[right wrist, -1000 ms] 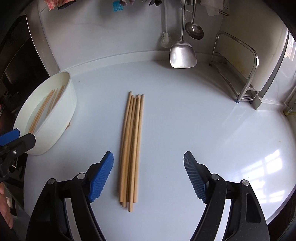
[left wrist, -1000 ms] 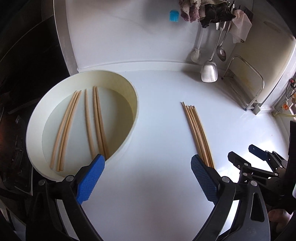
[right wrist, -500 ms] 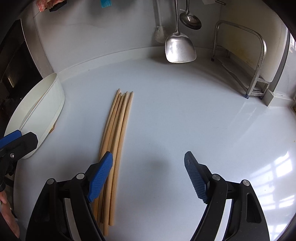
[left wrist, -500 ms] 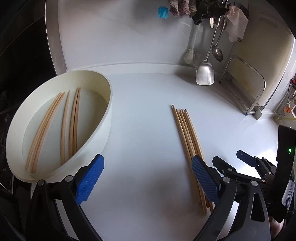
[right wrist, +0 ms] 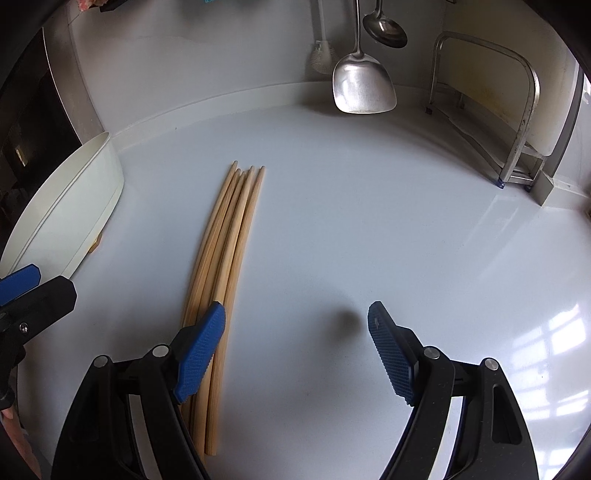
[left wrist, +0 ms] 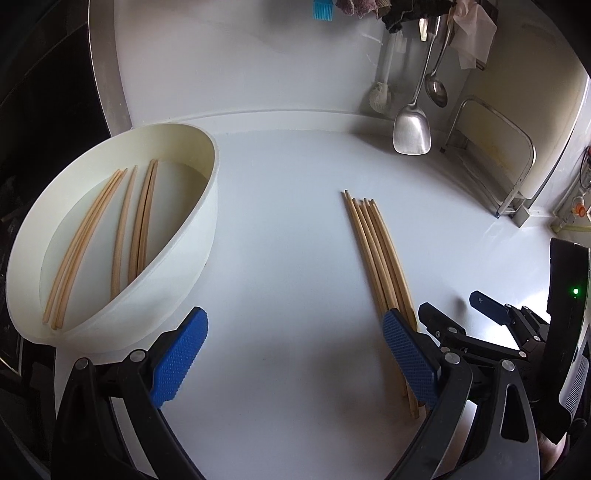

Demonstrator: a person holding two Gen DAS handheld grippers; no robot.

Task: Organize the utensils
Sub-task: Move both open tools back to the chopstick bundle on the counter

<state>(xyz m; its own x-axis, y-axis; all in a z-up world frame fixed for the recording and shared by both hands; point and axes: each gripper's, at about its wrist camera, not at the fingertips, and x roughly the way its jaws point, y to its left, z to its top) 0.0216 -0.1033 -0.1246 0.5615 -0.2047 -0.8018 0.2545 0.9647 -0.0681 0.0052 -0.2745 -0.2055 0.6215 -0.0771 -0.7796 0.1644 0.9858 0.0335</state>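
Note:
A bundle of several wooden chopsticks (left wrist: 376, 254) lies on the white counter; it also shows in the right wrist view (right wrist: 225, 251). A white oval basin (left wrist: 192, 236) at the left holds several more chopsticks (left wrist: 122, 229); its wall shows in the right wrist view (right wrist: 70, 206). My left gripper (left wrist: 291, 354) is open and empty between the basin and the bundle. My right gripper (right wrist: 295, 343) is open and empty, its left finger (right wrist: 201, 343) over the near end of the bundle. The right gripper also appears in the left wrist view (left wrist: 480, 317).
A steel spatula (right wrist: 364, 85), a ladle (right wrist: 384, 26) and a brush (right wrist: 323, 55) hang on the back wall. A metal rack (right wrist: 517, 122) stands at the right. A dark stove area (left wrist: 44, 92) lies left of the basin.
Both grippers have drifted right and drawn back a little. The bundle now sits left of centre in the right wrist view, under the left finger. The chopsticks have not moved.

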